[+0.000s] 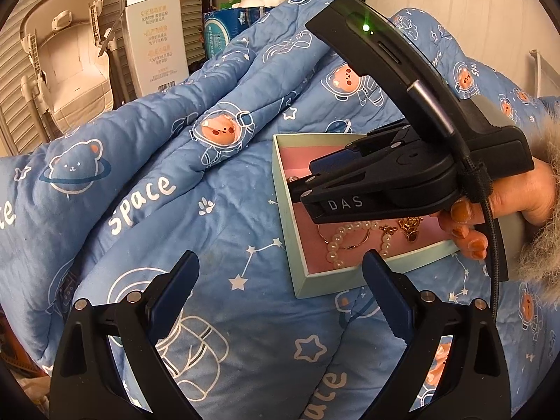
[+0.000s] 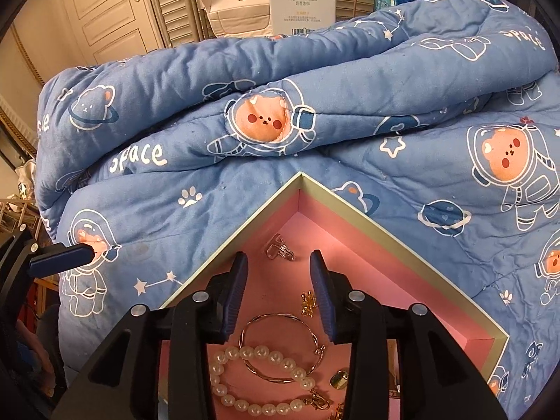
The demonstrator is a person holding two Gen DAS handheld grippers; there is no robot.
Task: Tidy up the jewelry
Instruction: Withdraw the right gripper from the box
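A pink-lined box [image 2: 350,206] sits on a blue quilt [image 2: 245,80], holding a pearl bracelet [image 2: 259,353] and gold bangle [image 2: 280,318]. The right gripper [image 2: 278,262] hovers inside it, fingers apart and empty. The left gripper [image 1: 280,262] waits beside the box, spread wide.

A rumpled blue quilt [image 1: 224,217] printed with astronaut bears, stars and the word "space" carries everything — its far part bunched into thick folds [image 2: 280,80]. Directly on the quilt, just in front of those folds, lies one open box [image 2: 378,210], pale green outside, pink inside — its near corner sits on flatter cloth printed with a constellation.
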